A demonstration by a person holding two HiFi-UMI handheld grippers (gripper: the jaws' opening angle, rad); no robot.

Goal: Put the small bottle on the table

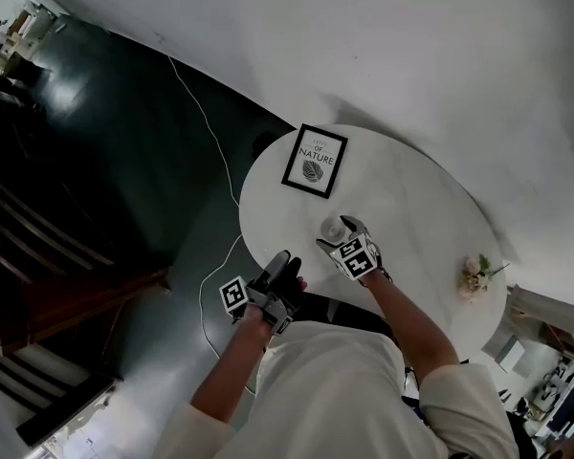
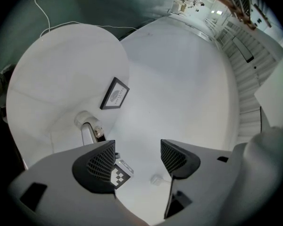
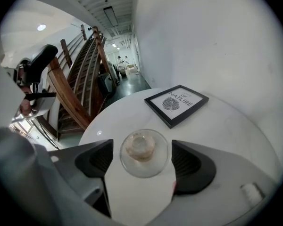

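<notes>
The small clear bottle (image 3: 144, 153) stands upright on the round white table (image 3: 226, 135), seen from above. It sits between the jaws of my right gripper (image 3: 145, 162), which is open, with a thin gap on each side of the bottle. In the head view the bottle (image 1: 334, 228) is near the table's middle, just beyond the right gripper (image 1: 342, 236). My left gripper (image 1: 287, 264) hangs over the table's near left edge. It is open, with nothing between its fingers (image 2: 100, 163). From the left gripper view the bottle (image 2: 82, 119) shows at the left.
A black-framed leaf print (image 1: 315, 160) lies flat on the far side of the table (image 1: 421, 199). A small bunch of pale flowers (image 1: 474, 275) sits near its right edge. A white cable (image 1: 210, 132) trails over the dark floor, and wooden stairs (image 1: 38, 256) rise at the left.
</notes>
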